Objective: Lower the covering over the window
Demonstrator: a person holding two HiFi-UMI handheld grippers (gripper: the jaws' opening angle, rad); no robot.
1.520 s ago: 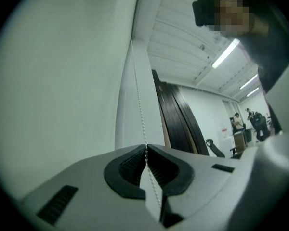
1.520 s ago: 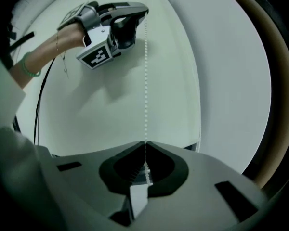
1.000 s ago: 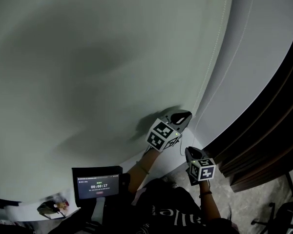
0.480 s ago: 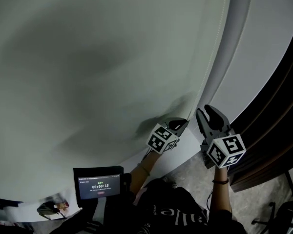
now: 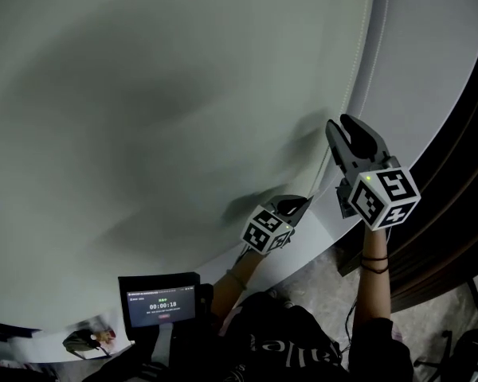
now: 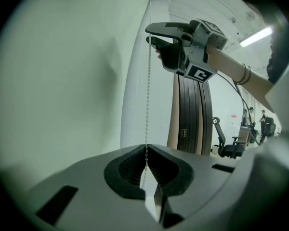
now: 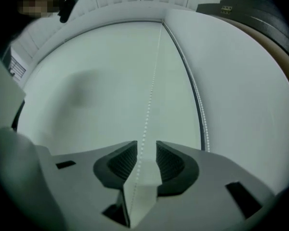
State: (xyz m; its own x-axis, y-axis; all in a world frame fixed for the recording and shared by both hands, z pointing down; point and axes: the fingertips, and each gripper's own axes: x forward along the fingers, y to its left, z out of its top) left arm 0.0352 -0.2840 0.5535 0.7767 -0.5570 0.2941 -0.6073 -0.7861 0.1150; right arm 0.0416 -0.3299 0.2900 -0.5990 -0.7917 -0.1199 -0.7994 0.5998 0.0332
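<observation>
Higher now, the right claw [image 5: 342, 124] stands open around the bead chain [image 6: 148, 81] at the blind's [image 5: 143, 94] right edge. The left claw [image 5: 301, 203] pinches the chain lower down. The chain is probably light, limp and slippery, so clamp squarely across the beads.

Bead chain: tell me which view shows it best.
The left gripper view: the bead chain hangs sharp, bead by bead, down into the shut left gripper. In the right gripper view it runs paler through the open right gripper; the head view gives only a faint thread.
</observation>
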